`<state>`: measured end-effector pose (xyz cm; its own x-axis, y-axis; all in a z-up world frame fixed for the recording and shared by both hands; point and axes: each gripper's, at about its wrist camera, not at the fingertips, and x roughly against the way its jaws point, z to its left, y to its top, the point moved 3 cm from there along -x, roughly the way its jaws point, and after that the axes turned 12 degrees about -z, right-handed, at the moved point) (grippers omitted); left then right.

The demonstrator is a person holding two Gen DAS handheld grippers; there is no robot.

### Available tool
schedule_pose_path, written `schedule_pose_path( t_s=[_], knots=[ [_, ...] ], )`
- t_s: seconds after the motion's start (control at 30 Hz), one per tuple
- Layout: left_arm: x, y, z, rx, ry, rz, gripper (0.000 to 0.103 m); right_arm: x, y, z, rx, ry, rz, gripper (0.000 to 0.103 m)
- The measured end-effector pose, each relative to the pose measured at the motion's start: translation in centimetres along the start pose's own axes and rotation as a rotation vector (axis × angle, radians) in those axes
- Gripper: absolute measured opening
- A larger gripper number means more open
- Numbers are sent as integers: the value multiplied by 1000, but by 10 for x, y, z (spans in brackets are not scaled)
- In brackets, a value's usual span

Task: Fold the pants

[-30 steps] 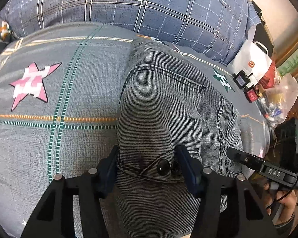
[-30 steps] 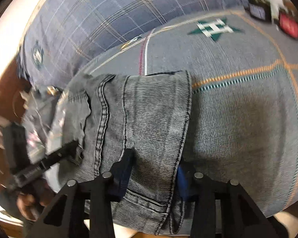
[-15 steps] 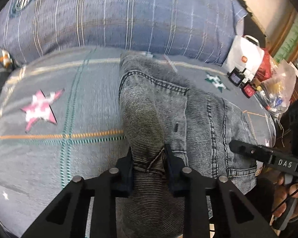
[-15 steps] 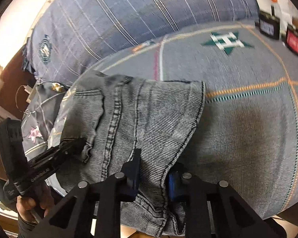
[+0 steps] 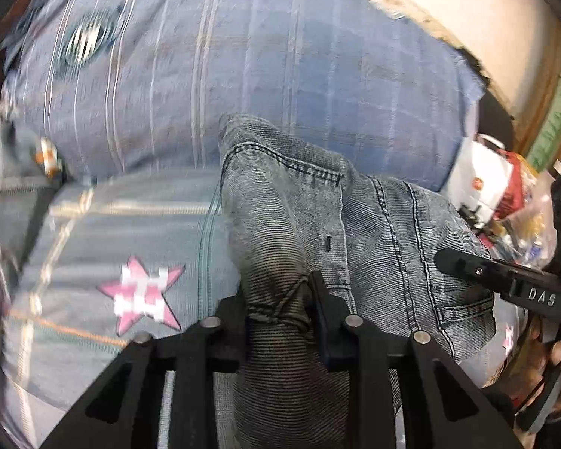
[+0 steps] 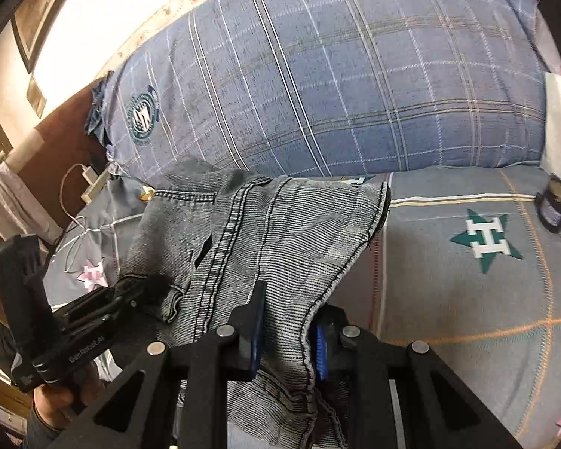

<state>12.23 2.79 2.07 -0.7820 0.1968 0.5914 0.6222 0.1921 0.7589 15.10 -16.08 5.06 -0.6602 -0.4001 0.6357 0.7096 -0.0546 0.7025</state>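
Bunching between the two dark fingers at the bottom centre of the left wrist view, a fold of the grey denim pants [image 5: 291,232] is pinched tight by the left claw [image 5: 278,307], its fingers drawn in until only the gathered cloth separates them. From that grip the pants spread up and to the right across the middle of the frame, showing a stitched pocket edge and double seams. At the right edge of the same view the right claw [image 5: 463,263] reaches in as a black bar marked "DAS", its tip resting on the denim.

In the right wrist view, the right claw [image 6: 286,321] appears at the bottom centre with blue-padded fingers closed narrowly on the hemmed edge of the pants [image 6: 273,232], cloth filling the gap between them. The garment rises from that grip toward the centre left of the frame, lifted and draped rather than lying flat. At lower left the left claw [image 6: 146,286] bites into the far side of the same denim, with a hand [image 6: 61,396] on its handle.

Under the pants lies a bed [image 6: 467,299] with a grey cover bearing a green star, and a pink star in the left wrist view. A blue plaid pillow [image 6: 355,75] fills the upper part of both frames. A white bag [image 5: 478,183] sits at the right edge of the left wrist view.
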Motion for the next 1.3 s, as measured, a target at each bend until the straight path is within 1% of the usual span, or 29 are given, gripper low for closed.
schedule_pose_path(
  t_s=[0.03, 0.07, 0.1, 0.13, 0.17, 0.2, 0.27, 0.3, 0.37, 0.43, 0.47, 0.5, 0.53, 0.57, 0.6, 0.67, 0.7, 0.73, 0.77, 0.83, 0.87, 0.9, 0.93, 1.0, 1.03, 1.1, 1.17, 1.23, 1.3],
  knots=[
    [-13, -11, 5, 25, 14, 41, 34, -9, -4, -1, 17, -8, 2, 24],
    [-26, -23, 11, 42, 29, 82, 38, -20, -9, -4, 14, -17, 11, 24],
    [-39, -37, 17, 48, 57, 132, 50, -35, -18, -10, -6, -24, 43, 27],
    [-49, -48, 21, 46, 88, 162, 56, -51, -31, -17, -12, -37, 91, 27],
    [-49, -54, 26, 55, 103, 126, 67, -65, -44, -24, -4, -70, 129, 29],
    [-44, -54, 28, 62, 111, 105, 70, -78, -57, -30, 19, -125, 155, 35],
    [-32, -47, 29, 65, 97, 117, 70, -77, -62, -33, 25, -127, 128, 36],
    [-23, -43, 28, 64, 92, 101, 70, -70, -59, -32, 20, -125, 113, 36],
    [4, -36, 25, 57, 91, 25, 71, -49, -48, -28, 42, -141, 67, 36],
    [22, -40, 19, 20, 94, -24, 73, -28, -38, -17, 54, -126, 3, 38],
    [25, -44, 18, 3, 109, -23, 73, -20, -38, -13, 51, -112, -10, 38],
    [21, -51, 17, -16, 122, -2, 74, -13, -43, -6, 47, -85, -13, 42],
    [15, -58, 15, -29, 128, 27, 74, -9, -51, -2, 51, -66, -7, 52],
    [1, -70, 16, -45, 153, 92, 74, -12, -61, 2, 68, -61, 14, 57],
    [-6, -76, 16, -30, 154, 125, 74, -17, -72, 4, 91, -78, 44, 59],
    [0, -72, 22, 44, 145, 117, 74, -44, -98, -3, 145, -147, 152, 61],
    [8, -68, 23, 54, 140, 104, 74, -44, -102, -2, 173, -166, 132, 64],
    [15, -63, 21, 48, 135, 80, 74, -39, -101, 2, 192, -179, 116, 64],
    [22, -59, 19, 29, 136, 48, 74, -32, -96, 6, 191, -169, 117, 64],
    [28, -60, 16, -9, 154, 10, 75, -20, -88, 13, 197, -158, 78, 64],
    [22, -64, 17, -26, 170, 24, 79, -15, -84, 15, 205, -166, 52, 64],
    [11, -72, 18, -45, 190, 65, 79, -13, -84, 14, 205, -172, 35, 68],
    [0, -79, 20, -41, 190, 105, 79, -19, -88, 13, 209, -178, 52, 73],
    [5, -78, 26, 12, 174, 88, 79, -45, -101, 3, 219, -205, 185, 73],
    [8, -76, 26, 11, 173, 81, 79, -47, -100, -2, 182, -189, 201, 73],
    [6, -75, 25, -19, 170, 85, 80, -37, -84, -2, 145, -167, 171, 73],
    [5, -78, 24, -16, 168, 86, 80, -25, -55, 1, 117, -161, 97, 73],
    [2, -78, 27, 15, 163, 95, 80, -25, -26, 11, 91, -108, 40, 73],
    [0, -75, 29, 22, 158, 99, 80, -37, -5, 18, 39, 0, 38, 73]
  ],
)
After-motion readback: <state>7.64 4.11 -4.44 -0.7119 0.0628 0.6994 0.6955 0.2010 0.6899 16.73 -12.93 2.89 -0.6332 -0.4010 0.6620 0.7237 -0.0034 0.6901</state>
